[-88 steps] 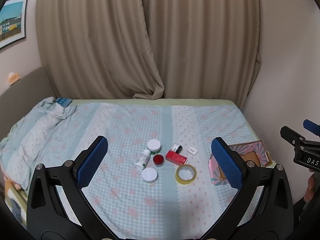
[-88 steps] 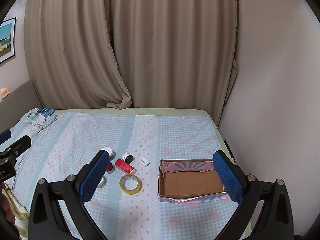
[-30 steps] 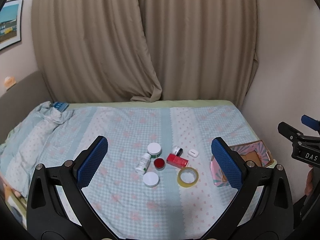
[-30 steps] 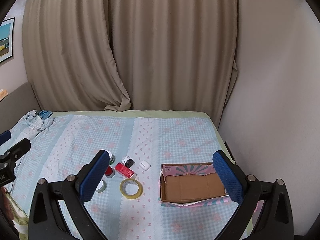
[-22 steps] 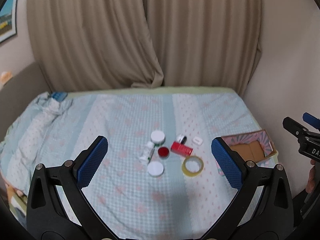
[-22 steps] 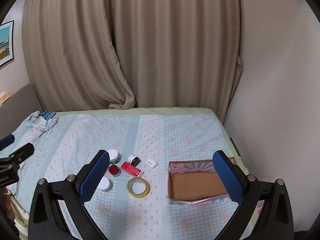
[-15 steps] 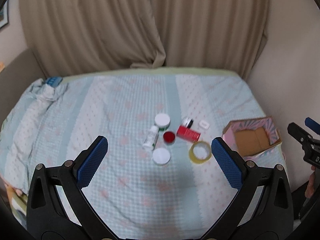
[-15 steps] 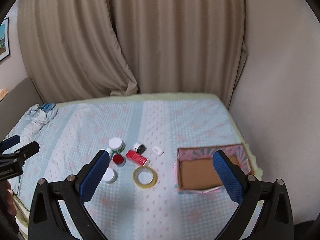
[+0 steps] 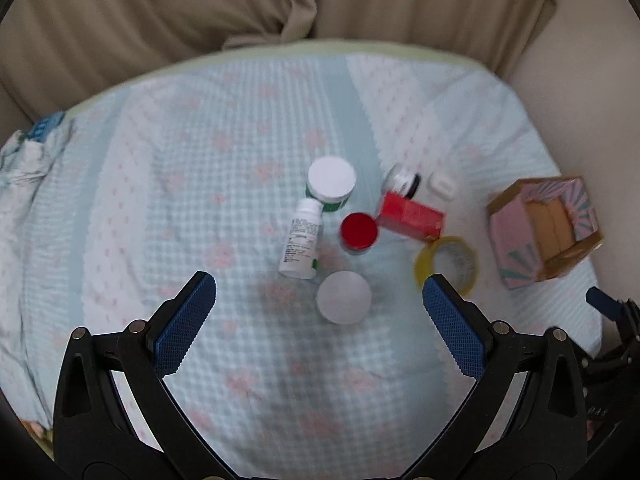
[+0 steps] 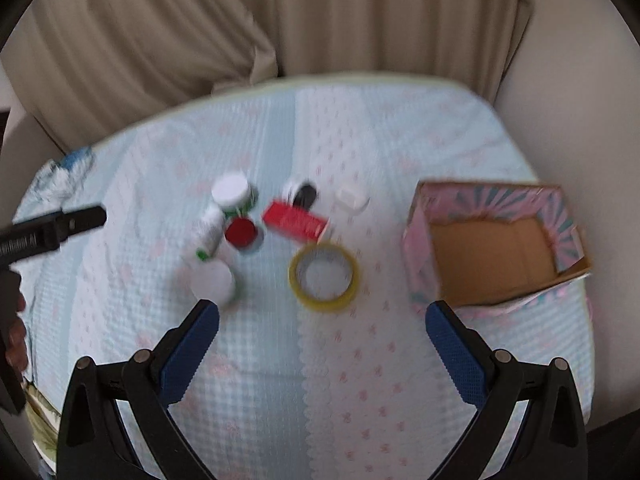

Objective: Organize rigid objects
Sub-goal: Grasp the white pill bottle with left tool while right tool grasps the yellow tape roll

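Observation:
A cluster of small items lies mid-bed: a white-lidded green jar (image 9: 331, 184), a white bottle lying down (image 9: 302, 245), a red-lidded jar (image 9: 359, 231), a white round lid (image 9: 344, 298), a red box (image 9: 412, 214), a yellow tape roll (image 9: 447, 265) and a small white case (image 9: 442, 187). A pink cardboard box (image 10: 492, 248) stands open and empty at the right. My left gripper (image 9: 319, 310) is open above the white lid. My right gripper (image 10: 322, 334) is open, just short of the tape roll (image 10: 324, 277).
The bed has a light blue checked cover (image 9: 208, 184), with a crumpled quilt (image 9: 24, 152) at its left end. Beige curtains (image 10: 320, 16) hang behind. A wall runs along the bed's right side (image 10: 568, 92). The pink box also shows in the left wrist view (image 9: 548, 232).
Both grippers have moved forward and tilted down toward the bed, so the items look larger and nearer. Jaws stay open. Nothing on the bed has moved.

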Demonstrator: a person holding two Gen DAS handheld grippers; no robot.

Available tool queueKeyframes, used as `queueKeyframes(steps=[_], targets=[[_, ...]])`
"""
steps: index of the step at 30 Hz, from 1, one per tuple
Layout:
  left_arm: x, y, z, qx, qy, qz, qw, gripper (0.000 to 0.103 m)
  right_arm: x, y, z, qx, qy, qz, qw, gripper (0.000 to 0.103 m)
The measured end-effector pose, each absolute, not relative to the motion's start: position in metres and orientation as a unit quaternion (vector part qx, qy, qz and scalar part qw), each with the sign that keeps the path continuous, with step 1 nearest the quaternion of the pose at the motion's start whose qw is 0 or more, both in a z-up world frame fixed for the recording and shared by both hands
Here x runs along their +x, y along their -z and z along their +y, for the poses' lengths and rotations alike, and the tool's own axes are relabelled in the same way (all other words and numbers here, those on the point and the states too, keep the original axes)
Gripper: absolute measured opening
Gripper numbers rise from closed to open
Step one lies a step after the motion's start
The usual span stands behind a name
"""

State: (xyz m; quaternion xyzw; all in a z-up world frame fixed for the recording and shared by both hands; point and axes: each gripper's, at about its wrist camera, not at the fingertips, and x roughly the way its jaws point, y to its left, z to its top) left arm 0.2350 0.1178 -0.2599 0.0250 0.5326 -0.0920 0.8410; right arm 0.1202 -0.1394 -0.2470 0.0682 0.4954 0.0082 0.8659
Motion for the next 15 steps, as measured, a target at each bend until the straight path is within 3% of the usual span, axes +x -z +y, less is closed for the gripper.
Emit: queueKeyframes(steps=[15], targets=[[0.344,0.421,0.11,0.058,0.088,0.63,0.77,0.103,0.226,0.398,-0.129,0.111,0.029,0.61,0.784,0.103]])
